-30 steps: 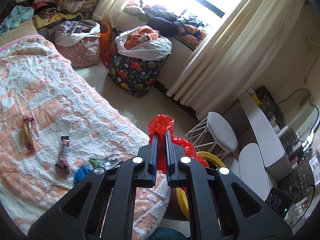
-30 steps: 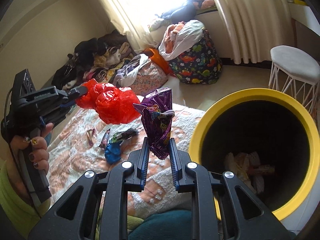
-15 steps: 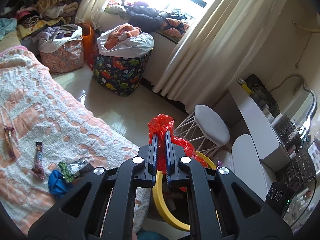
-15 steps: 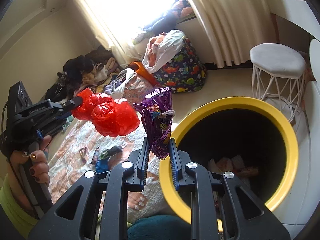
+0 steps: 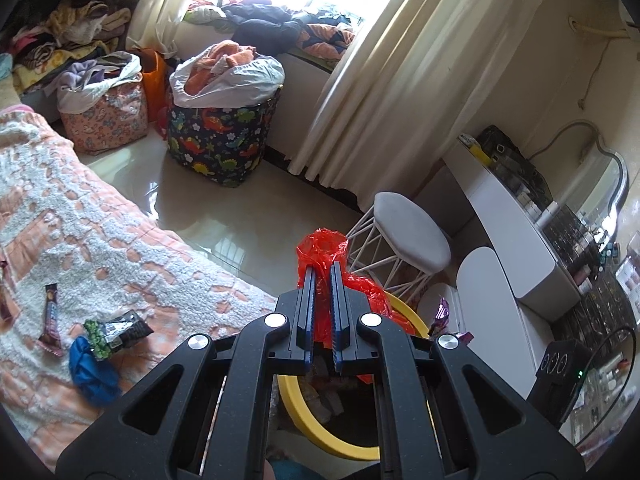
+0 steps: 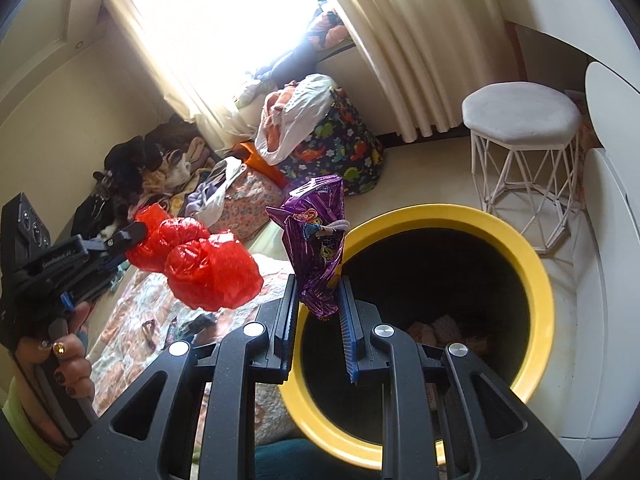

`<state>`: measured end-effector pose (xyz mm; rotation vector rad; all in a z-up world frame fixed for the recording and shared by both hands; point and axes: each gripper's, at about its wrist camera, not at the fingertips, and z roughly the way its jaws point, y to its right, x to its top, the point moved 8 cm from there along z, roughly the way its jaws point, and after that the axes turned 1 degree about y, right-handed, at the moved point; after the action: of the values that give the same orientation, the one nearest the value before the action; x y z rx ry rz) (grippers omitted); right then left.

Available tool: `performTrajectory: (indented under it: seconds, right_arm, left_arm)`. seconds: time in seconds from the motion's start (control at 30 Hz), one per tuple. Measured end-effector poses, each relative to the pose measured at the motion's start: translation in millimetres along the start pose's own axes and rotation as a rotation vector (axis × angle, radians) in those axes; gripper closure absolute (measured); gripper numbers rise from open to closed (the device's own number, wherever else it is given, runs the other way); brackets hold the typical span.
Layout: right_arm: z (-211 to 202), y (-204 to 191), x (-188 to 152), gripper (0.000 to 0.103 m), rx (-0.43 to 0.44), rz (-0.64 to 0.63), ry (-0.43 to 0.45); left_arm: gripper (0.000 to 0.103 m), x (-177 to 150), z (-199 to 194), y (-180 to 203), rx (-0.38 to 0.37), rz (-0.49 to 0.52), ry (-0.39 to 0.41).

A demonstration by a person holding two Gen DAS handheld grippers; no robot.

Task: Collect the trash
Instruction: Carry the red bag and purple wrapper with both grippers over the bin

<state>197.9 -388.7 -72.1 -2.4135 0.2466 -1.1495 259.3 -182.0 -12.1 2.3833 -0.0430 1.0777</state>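
Observation:
My left gripper [image 5: 322, 276] is shut on a crumpled red plastic bag [image 5: 324, 246], which hangs in the air left of the bin in the right wrist view [image 6: 208, 268]. My right gripper [image 6: 318, 292] is shut on a purple snack wrapper [image 6: 318, 240], held upright over the near left rim of the yellow bin [image 6: 536, 280]. The bin [image 5: 320, 428] holds some trash at its bottom. On the bed lie a dark wrapper [image 5: 120, 330], a blue scrap [image 5: 92, 372] and a candy bar wrapper [image 5: 51, 320].
A white wire stool [image 6: 520, 120] stands behind the bin. A dinosaur-print laundry bag [image 5: 220, 136] and a pink bag [image 5: 104, 116] sit on the floor by the curtained window. A white desk [image 5: 516, 232] runs along the right wall.
Both grippers have moved right, from over the bed toward the yellow bin. The purple wrapper now stands over the bin's rim, and the red bag has come closer to it.

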Motion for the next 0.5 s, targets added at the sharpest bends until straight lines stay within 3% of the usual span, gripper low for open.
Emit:
performTrajectory:
  seconds: [0.5]
  right_arm:
    - [5.0,27.4,-1.5,0.084,-0.046,0.054,-0.015]
  left_arm:
    - [0.1,-25.8,31.7,24.4,-0.006,0.102,-0.076]
